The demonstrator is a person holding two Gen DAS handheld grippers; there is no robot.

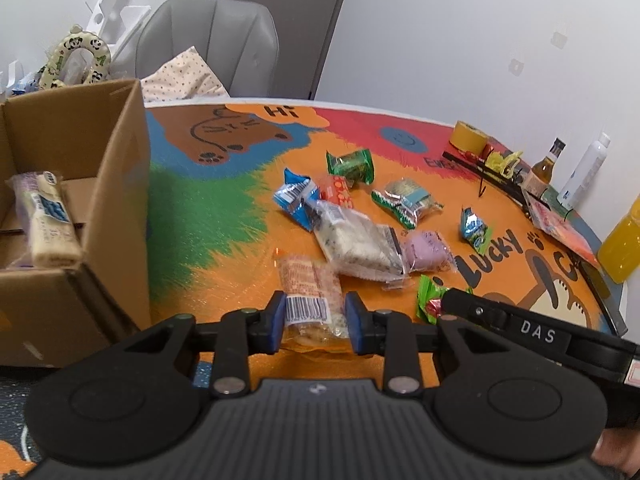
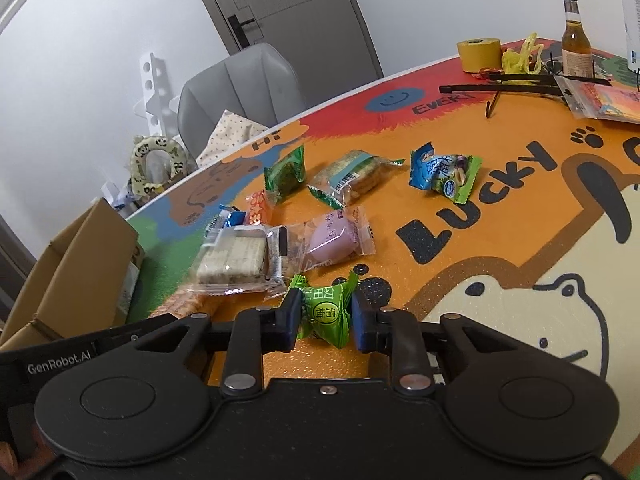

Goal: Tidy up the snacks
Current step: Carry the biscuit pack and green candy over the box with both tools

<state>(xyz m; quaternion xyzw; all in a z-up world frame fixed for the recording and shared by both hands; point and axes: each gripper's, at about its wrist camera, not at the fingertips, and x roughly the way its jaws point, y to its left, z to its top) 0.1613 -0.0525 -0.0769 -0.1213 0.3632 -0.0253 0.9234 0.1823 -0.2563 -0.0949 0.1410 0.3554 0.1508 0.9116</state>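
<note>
Meanwhile left tool [image 1: 316,322] pinches orange wafer pack [image 1: 310,296] beside box [image 1: 116,208]; right tool [image 2: 325,322] clamps green candy [image 2: 326,314].

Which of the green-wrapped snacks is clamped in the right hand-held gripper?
The small green plum candy with twisted ends, pinched in the right hand-held gripper. The square green packet and green-edged cracker pack lie untouched farther back.

My left wrist camera looked forward and down, close over the table [image 1: 240,216], cardboard box [image 1: 116,184] at its left. My right wrist camera faced likewise from farther right. Both shared the scattered snacks and grey chair [image 2: 240,80].
</note>
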